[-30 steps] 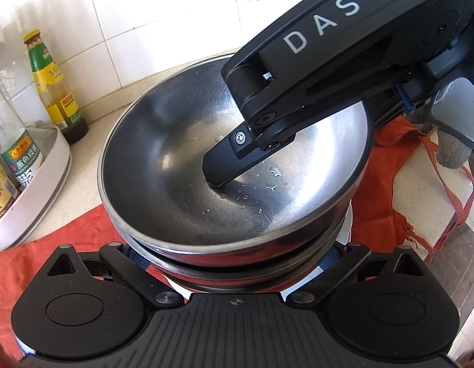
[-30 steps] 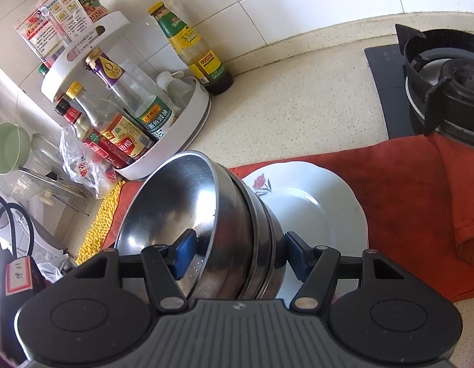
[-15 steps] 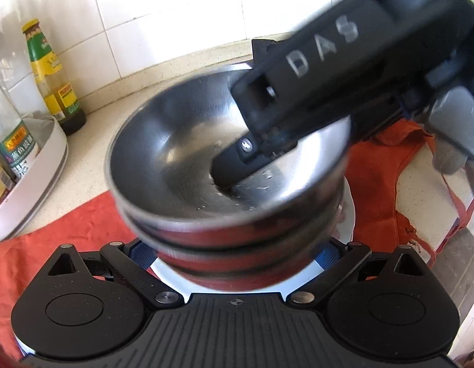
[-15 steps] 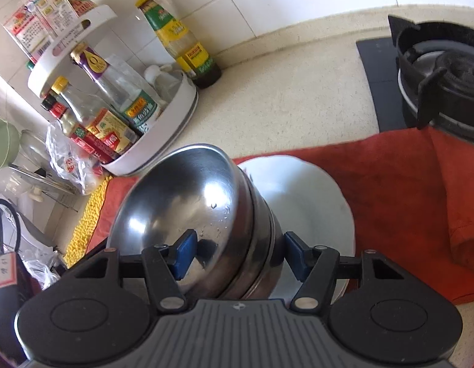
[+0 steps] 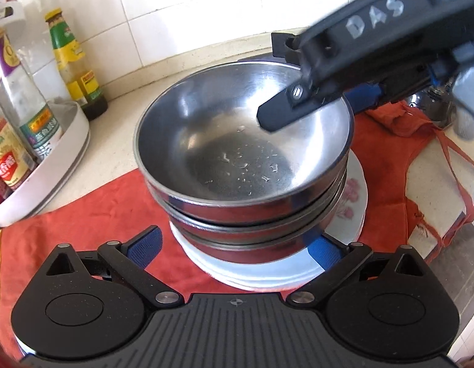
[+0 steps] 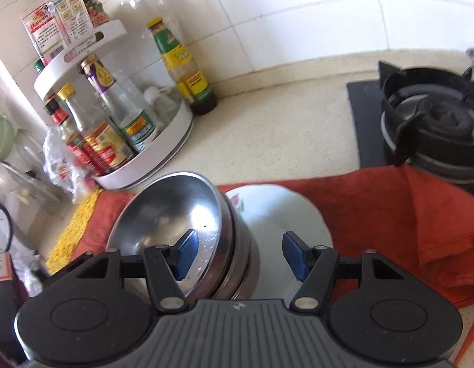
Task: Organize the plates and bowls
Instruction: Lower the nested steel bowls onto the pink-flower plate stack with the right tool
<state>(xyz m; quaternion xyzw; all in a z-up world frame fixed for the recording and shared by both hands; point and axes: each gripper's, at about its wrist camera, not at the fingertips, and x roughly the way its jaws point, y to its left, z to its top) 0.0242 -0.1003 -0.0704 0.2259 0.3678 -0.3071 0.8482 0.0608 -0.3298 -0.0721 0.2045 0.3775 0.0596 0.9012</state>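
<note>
Three nested steel bowls point(image 5: 243, 165) on plate point(image 5: 353, 202), right tongs point(image 6: 237, 254) straddling rim

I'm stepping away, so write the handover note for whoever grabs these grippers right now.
Left gripper: open, pads flanking the base of the steel bowl stack, not gripping.
Right gripper: open, one finger inside the top bowl, the other outside the stack; no squeeze visible.
Things: bowls nested upright on the white plates, on the red cloth.
Done: bowls stacked on plates.
Left: withdraw both grippers, probably.
</note>
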